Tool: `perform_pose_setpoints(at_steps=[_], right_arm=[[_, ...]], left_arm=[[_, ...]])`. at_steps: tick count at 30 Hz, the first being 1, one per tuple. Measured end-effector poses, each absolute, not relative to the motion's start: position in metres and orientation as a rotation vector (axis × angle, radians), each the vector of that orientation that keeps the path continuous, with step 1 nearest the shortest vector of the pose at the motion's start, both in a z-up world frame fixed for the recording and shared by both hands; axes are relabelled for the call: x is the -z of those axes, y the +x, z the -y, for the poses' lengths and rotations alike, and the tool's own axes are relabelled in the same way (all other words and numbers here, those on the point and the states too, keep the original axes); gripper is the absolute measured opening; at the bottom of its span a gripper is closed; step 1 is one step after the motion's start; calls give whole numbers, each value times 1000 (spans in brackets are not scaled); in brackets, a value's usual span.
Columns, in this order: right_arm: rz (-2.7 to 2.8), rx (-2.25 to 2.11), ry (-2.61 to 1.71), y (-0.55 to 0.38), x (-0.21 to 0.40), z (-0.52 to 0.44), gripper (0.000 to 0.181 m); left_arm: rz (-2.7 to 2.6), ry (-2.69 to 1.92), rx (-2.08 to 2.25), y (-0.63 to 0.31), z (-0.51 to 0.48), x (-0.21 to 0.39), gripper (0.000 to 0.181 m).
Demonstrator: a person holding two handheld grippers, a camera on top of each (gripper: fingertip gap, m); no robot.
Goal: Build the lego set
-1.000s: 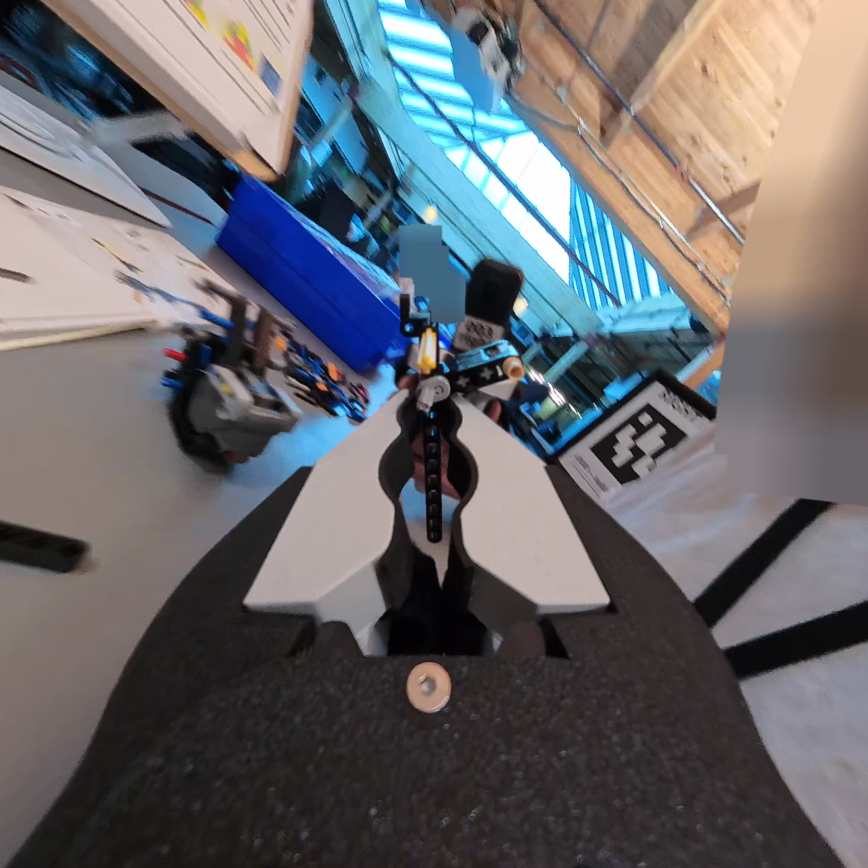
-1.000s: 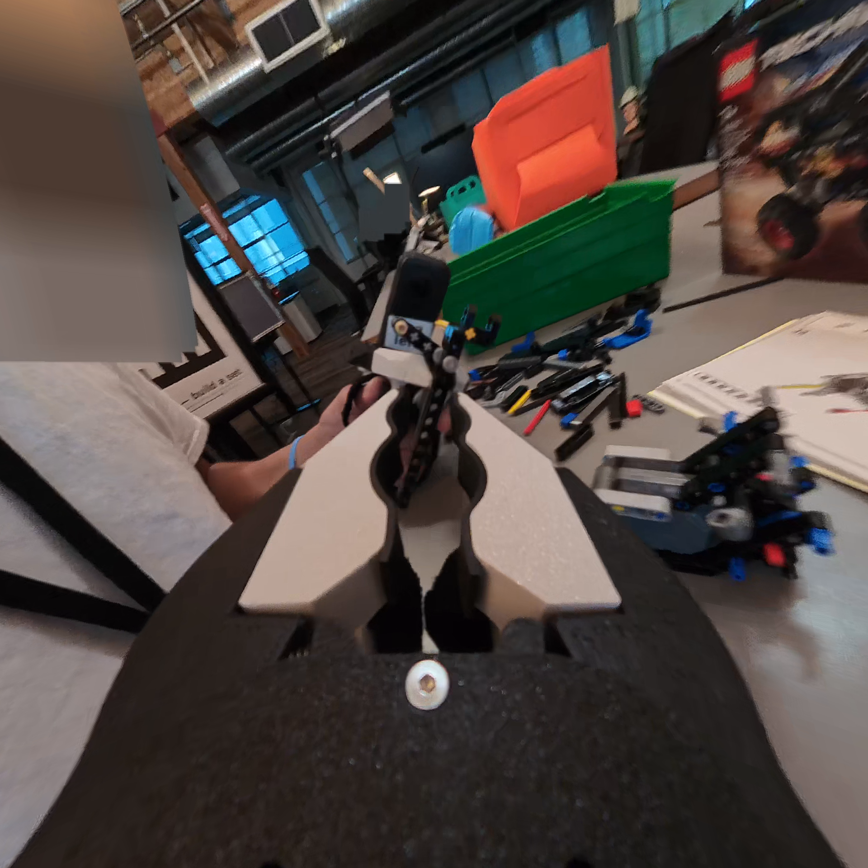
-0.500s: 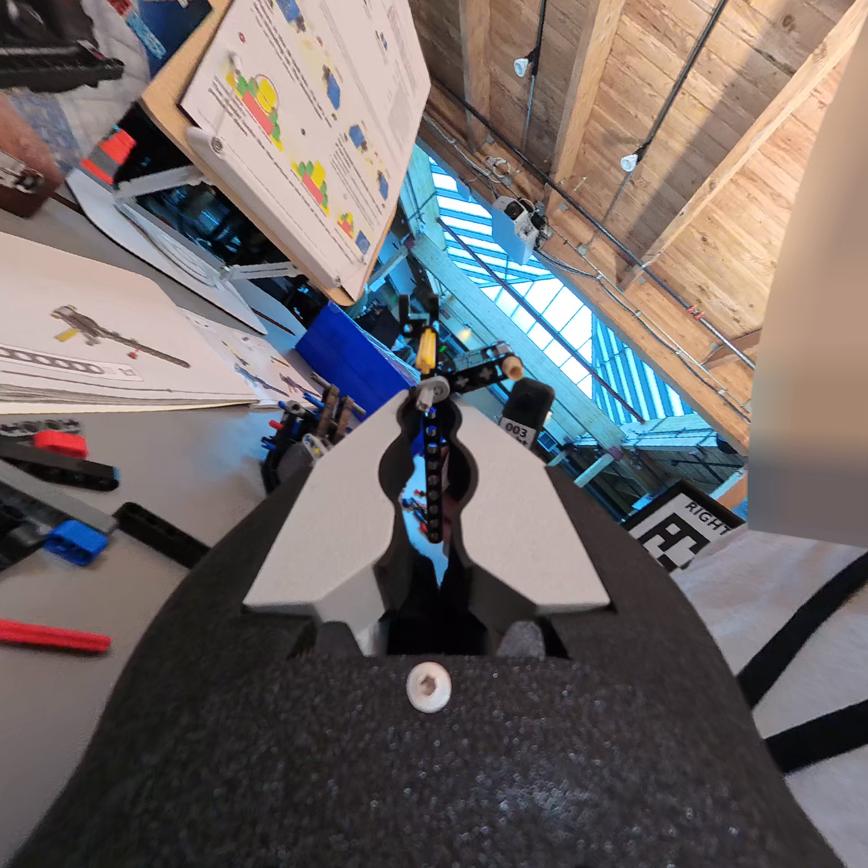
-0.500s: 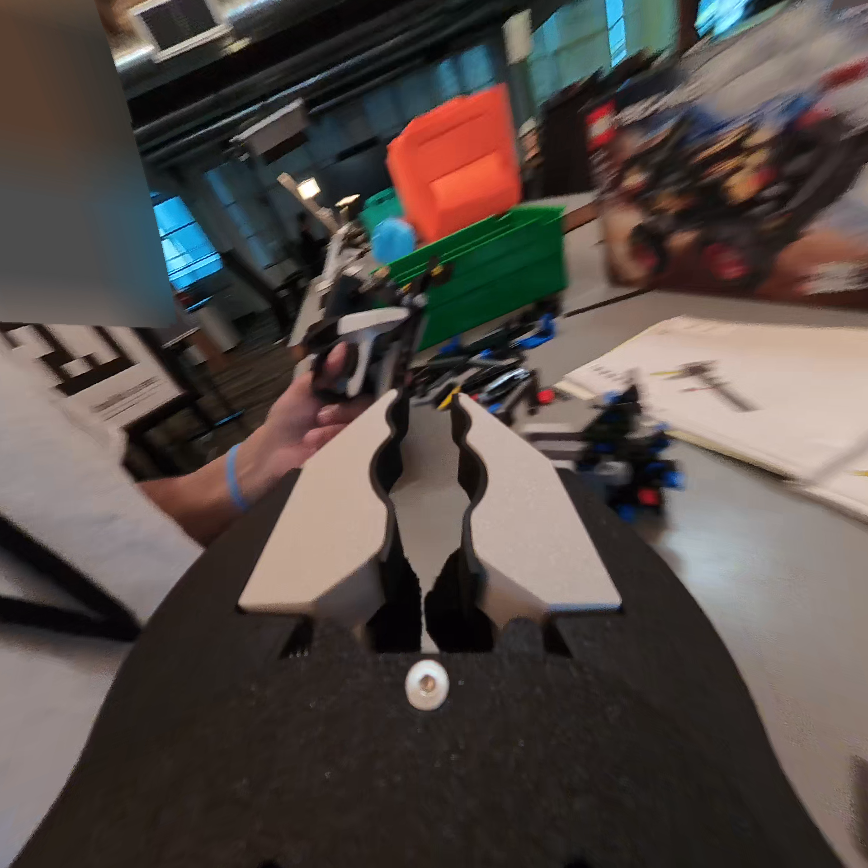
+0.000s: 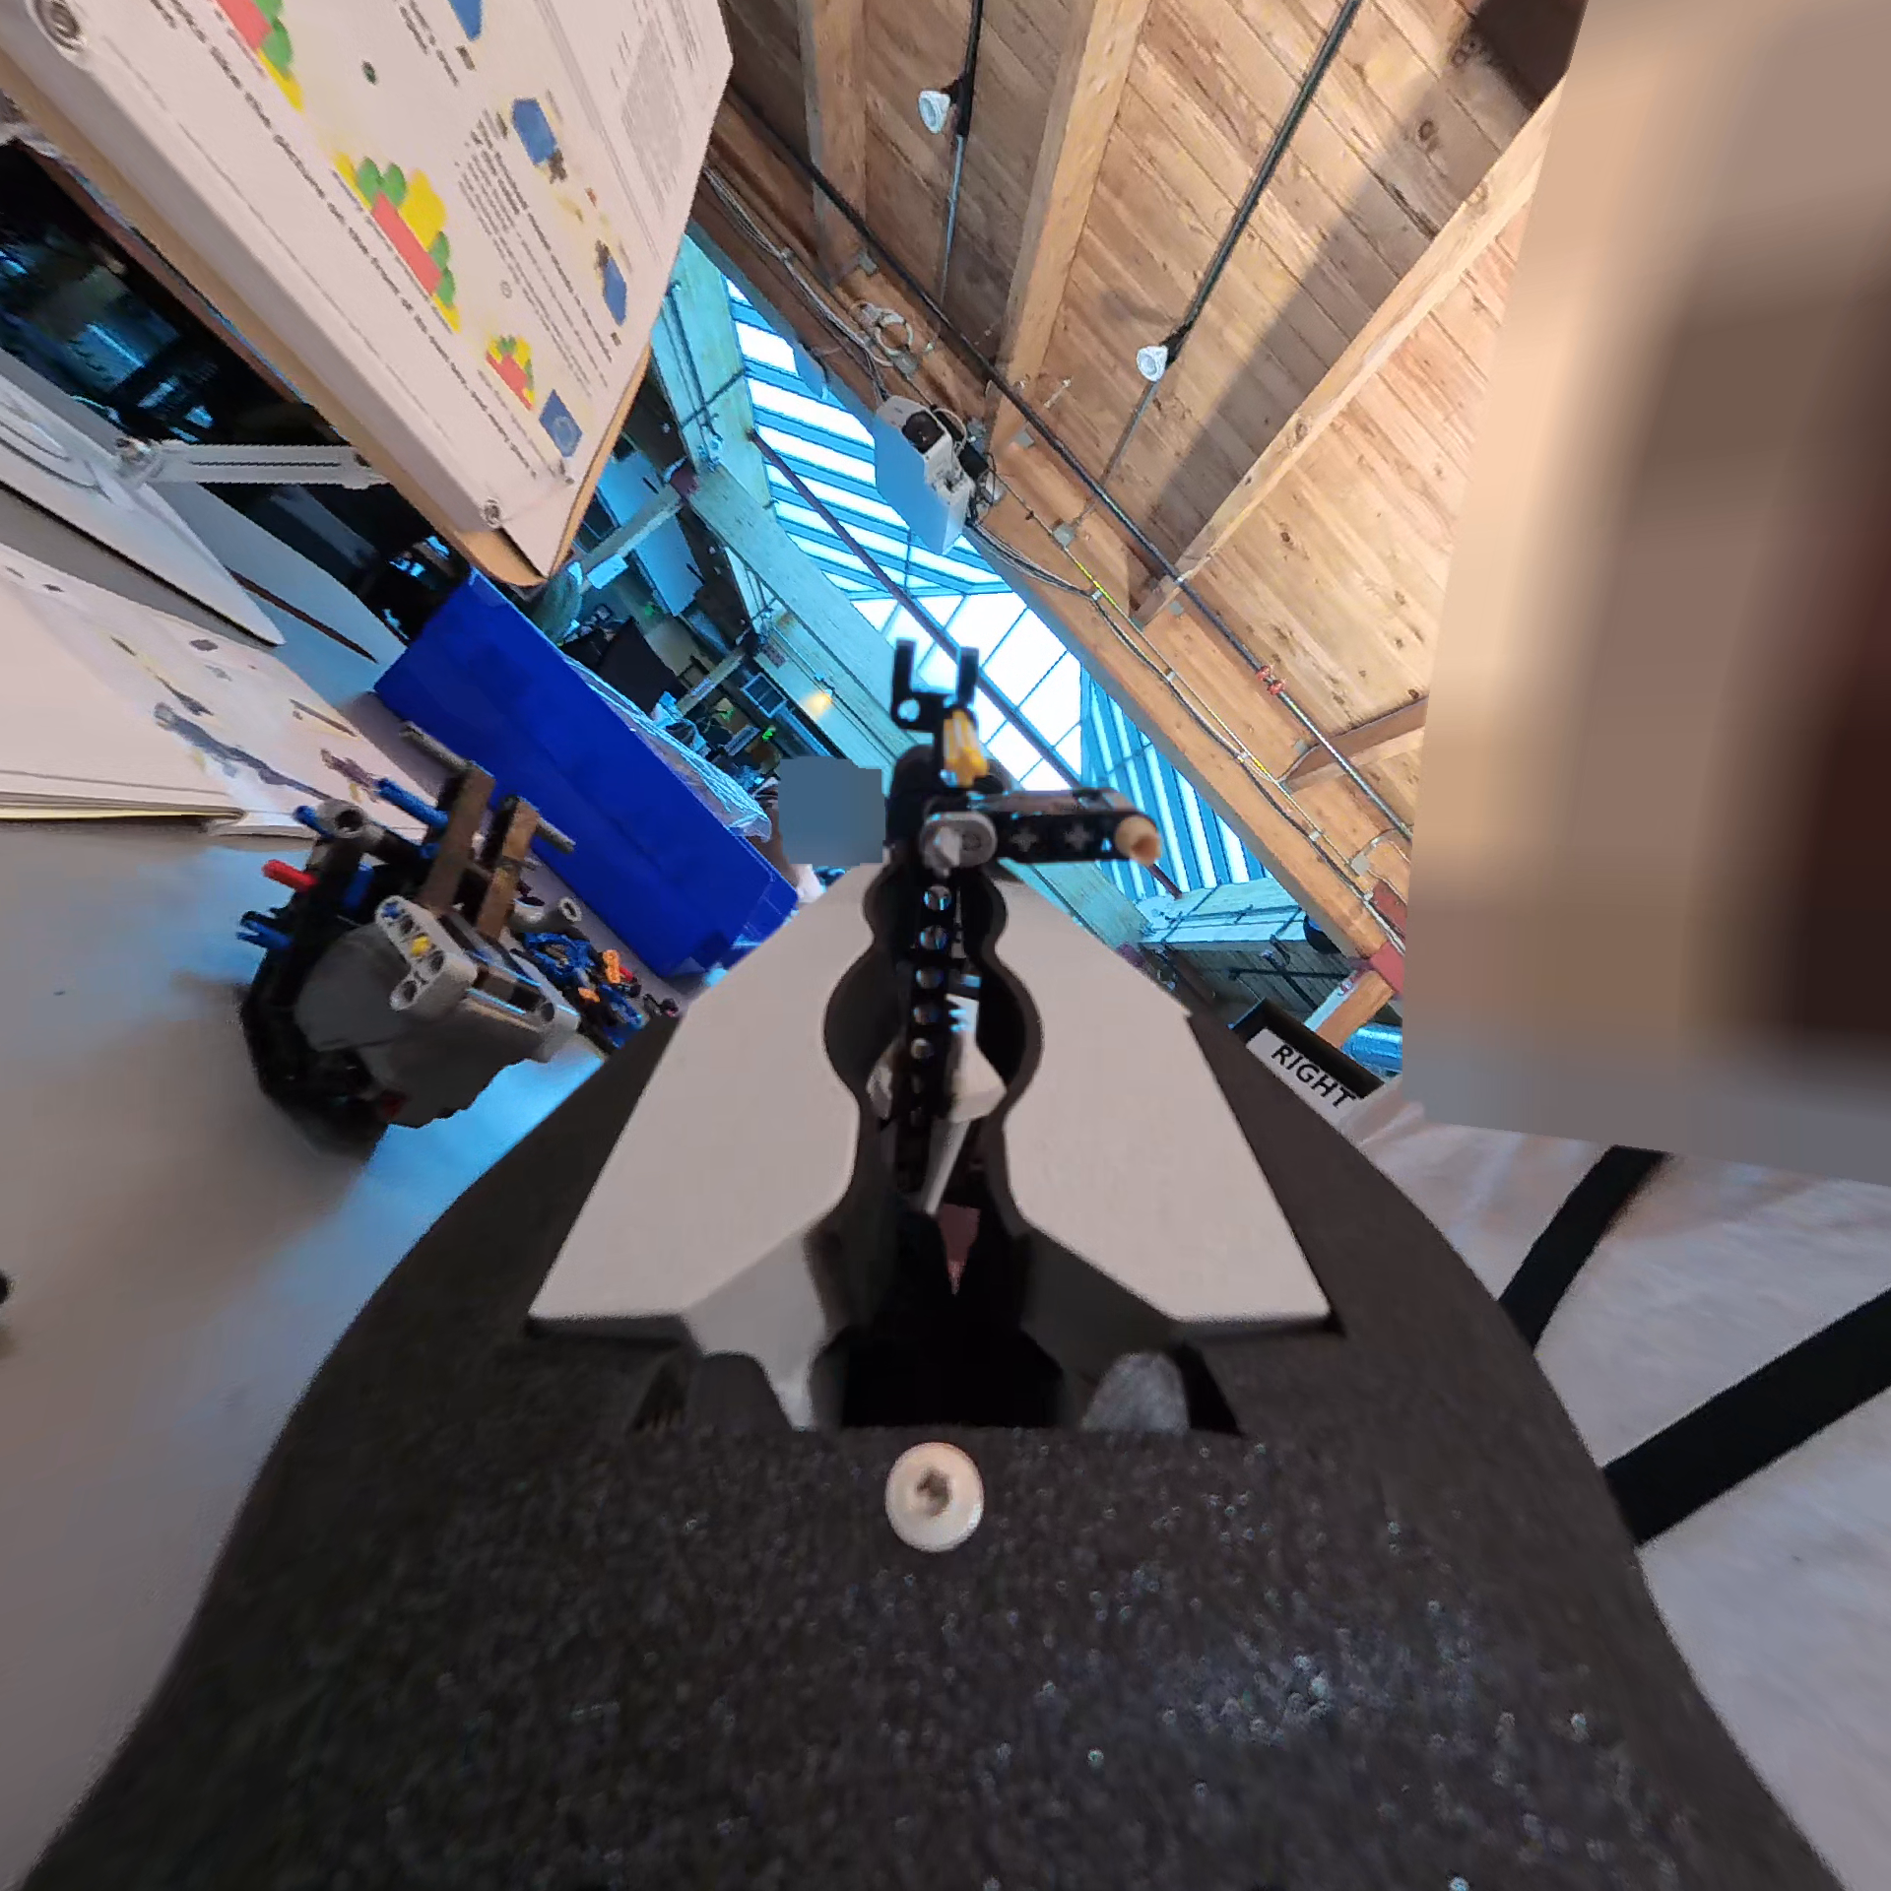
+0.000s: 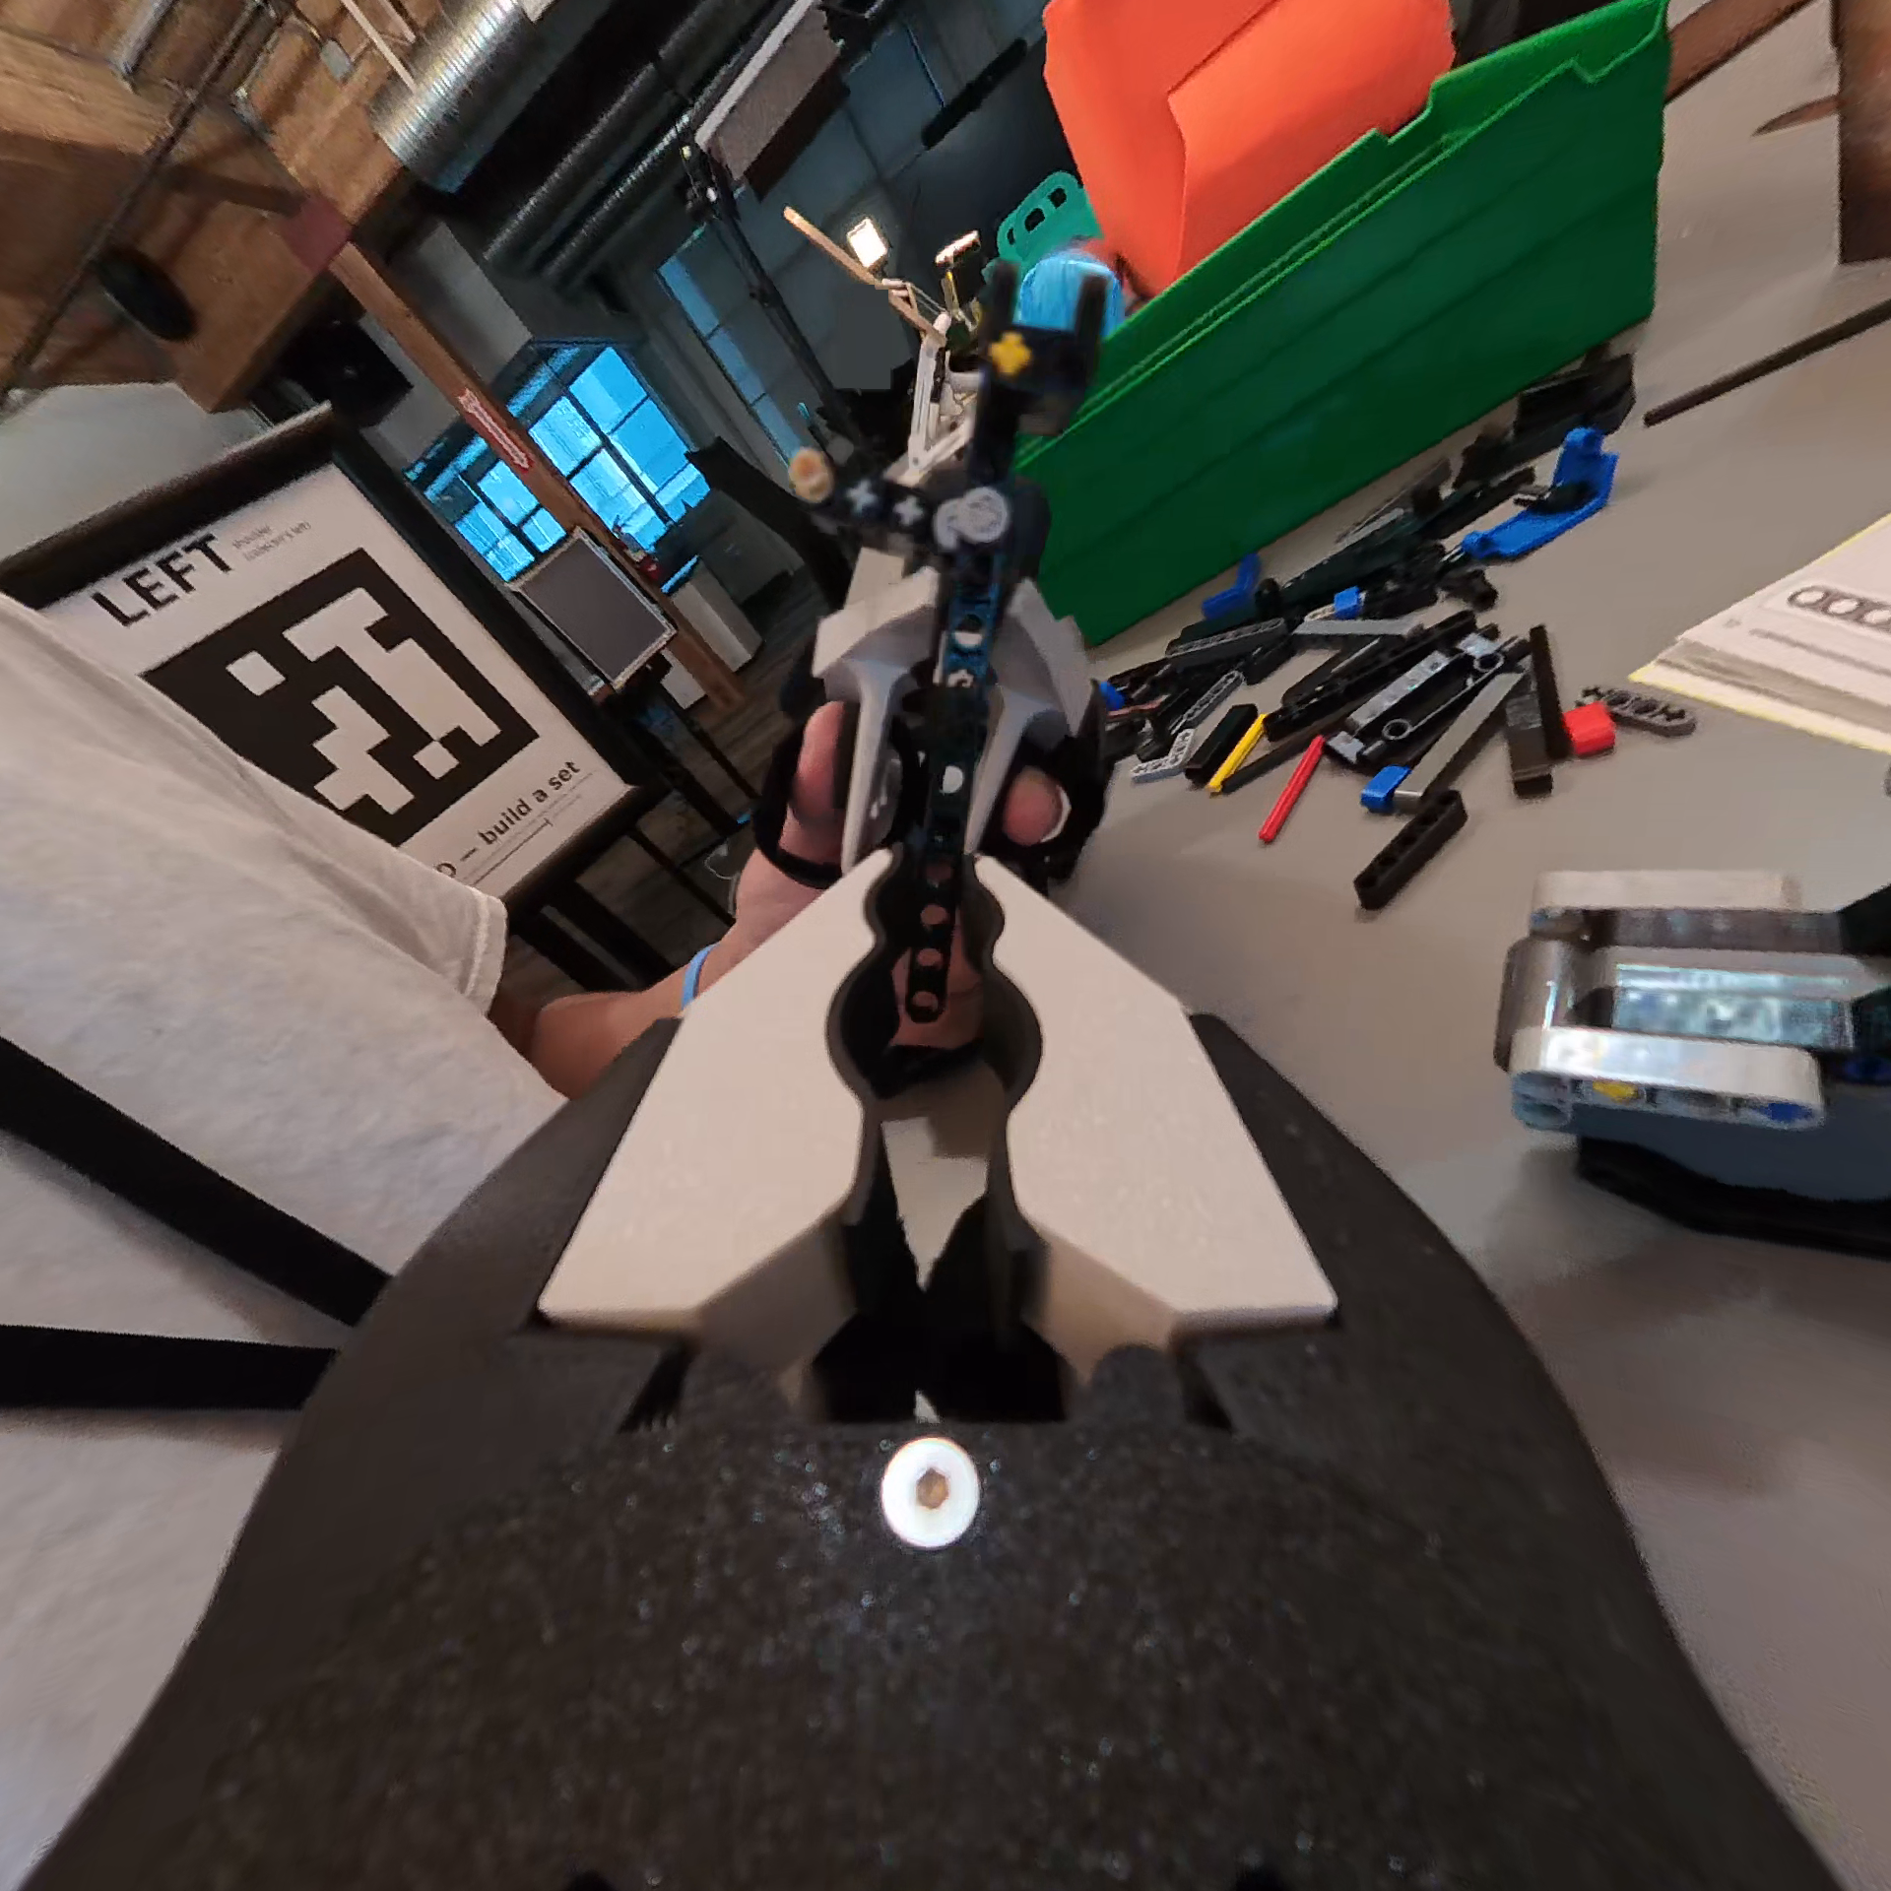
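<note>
Lego sub-assembly [image 5: 926, 982], a long black holed beam carrying a grey round connector, a short black cross-beam with a tan pin and a yellow axle under a black fork, is held up in the air between the two tools, well above the tabletop [image 6: 1279, 1023]. From where I stand the left gripper [image 5: 929, 890] has its jaws closed on the lower part of the beam. The right gripper [image 6: 929, 880] meets it from the other side, jaws drawn in around the same beam; it looks like a grip, though I cannot be sure how firmly it bites.

To do this step well, I would keep one tool steady as the anchor and let the other do the adjusting, pushing along the beam rather than twisting, since the cross-beam looks likely to swing on its connector.

Below, the partly built grey and black chassis [image 5: 409, 982] waits near a scatter of loose beams [image 6: 1402, 696], a green bin [image 6: 1361, 338] and an open instruction booklet [image 5: 102, 716].
</note>
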State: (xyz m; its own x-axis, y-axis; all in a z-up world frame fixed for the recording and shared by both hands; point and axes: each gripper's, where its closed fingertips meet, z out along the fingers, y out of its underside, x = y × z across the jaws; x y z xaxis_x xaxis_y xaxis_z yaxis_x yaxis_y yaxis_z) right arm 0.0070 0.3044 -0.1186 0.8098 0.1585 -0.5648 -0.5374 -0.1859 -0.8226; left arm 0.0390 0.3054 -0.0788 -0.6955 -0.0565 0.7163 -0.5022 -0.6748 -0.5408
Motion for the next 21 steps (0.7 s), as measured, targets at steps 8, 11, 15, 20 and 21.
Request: perform_pose_setpoints(at_steps=[8,11,15,20,21], right_arm=[[-318,-660,-1631,9,115,-301,6],[-321,-658,-1638,10,116,-300,6],[-327,-659,-1639,10,117,-299,6],[-324,-636,-1649,11,118,-299,6],[-324,-640,-1649,11,118,-299,6]], left_arm=[[1186,1034,-2380,35,-295,80,6],[1213,1057,-2379,36,-294,82,5],[1231,1069,-2378,37,-293,83,5],[1266,1085,-2367,36,-292,86,5],[1274,1087,-2365,36,-292,86,5]])
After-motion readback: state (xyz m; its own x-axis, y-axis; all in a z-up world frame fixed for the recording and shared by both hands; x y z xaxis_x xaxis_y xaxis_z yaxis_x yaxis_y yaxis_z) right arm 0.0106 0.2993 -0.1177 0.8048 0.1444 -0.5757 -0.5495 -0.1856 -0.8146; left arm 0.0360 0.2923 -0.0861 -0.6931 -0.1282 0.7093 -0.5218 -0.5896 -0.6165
